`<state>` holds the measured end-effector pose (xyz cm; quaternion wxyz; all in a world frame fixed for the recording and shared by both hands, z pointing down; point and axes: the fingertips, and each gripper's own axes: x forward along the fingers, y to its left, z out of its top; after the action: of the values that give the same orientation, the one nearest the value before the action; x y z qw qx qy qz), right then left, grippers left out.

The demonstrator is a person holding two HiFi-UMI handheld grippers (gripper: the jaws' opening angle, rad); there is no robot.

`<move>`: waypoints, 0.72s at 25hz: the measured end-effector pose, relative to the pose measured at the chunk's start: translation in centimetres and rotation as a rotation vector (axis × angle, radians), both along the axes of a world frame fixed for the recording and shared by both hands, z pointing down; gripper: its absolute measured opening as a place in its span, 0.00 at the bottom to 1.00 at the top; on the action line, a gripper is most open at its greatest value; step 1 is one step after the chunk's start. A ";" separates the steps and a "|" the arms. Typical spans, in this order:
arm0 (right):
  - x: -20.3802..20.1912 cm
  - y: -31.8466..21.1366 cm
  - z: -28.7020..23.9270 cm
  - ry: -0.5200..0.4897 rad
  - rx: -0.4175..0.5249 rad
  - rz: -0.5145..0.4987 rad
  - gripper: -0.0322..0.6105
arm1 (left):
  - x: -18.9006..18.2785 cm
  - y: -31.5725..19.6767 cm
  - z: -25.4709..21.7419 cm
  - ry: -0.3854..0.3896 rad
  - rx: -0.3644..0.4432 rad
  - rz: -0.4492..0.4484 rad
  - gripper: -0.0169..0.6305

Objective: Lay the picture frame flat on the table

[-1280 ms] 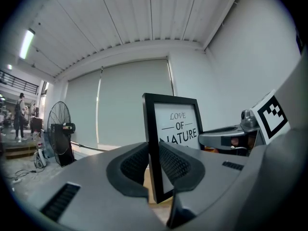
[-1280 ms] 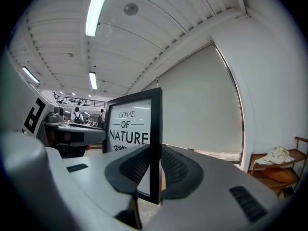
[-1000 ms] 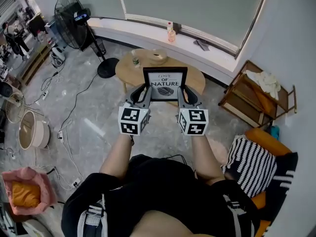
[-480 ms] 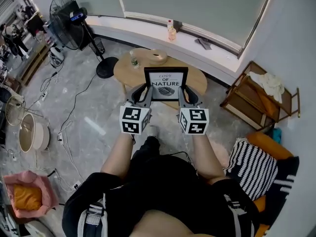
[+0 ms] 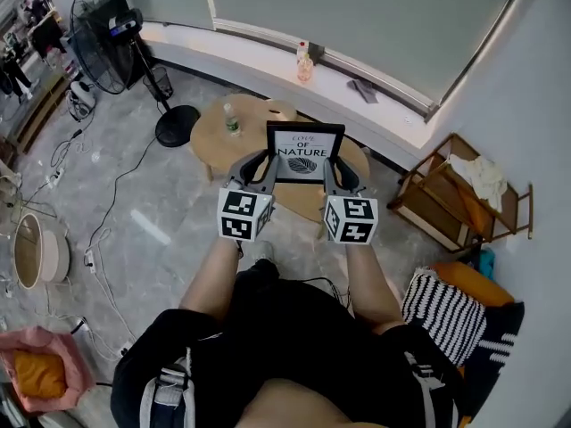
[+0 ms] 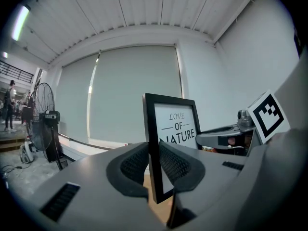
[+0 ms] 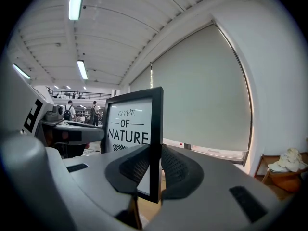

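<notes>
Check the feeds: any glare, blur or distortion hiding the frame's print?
Head view: even light, sharp, frame print readable. Left gripper view: heavy fisheye bending, dark corners, print clear. Right gripper view: same bending, bright ceiling lamps, no glare on the print.

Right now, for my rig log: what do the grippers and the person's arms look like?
Left gripper and right gripper: grey moulded shells, dark ribbed fingers, each with a white cube bearing black square markers. Clothing: a black short-sleeved top.
</notes>
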<state>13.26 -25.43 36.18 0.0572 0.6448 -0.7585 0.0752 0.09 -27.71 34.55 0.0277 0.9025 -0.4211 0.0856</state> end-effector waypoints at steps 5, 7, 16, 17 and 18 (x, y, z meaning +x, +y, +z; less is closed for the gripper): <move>-1.4 -10.8 0.6 0.010 -0.030 0.021 0.19 | -1.3 -11.5 0.9 0.006 -0.046 0.024 0.15; -1.2 -14.5 1.2 0.007 -0.048 0.038 0.19 | -1.0 -15.5 1.5 -0.003 -0.062 0.044 0.15; 3.2 -24.0 6.2 -0.035 -0.155 0.084 0.19 | 3.7 -25.9 6.0 -0.074 -0.159 0.106 0.15; 4.1 -24.8 7.3 -0.035 -0.172 0.082 0.19 | 4.6 -26.5 7.2 -0.081 -0.181 0.103 0.16; 4.8 -25.4 8.4 -0.036 -0.194 0.079 0.19 | 5.3 -27.1 8.5 -0.086 -0.208 0.097 0.16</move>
<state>18.10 -50.85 44.56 0.1026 0.6640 -0.7227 0.1621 5.39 -54.83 43.03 0.0987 0.9097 -0.3664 0.1685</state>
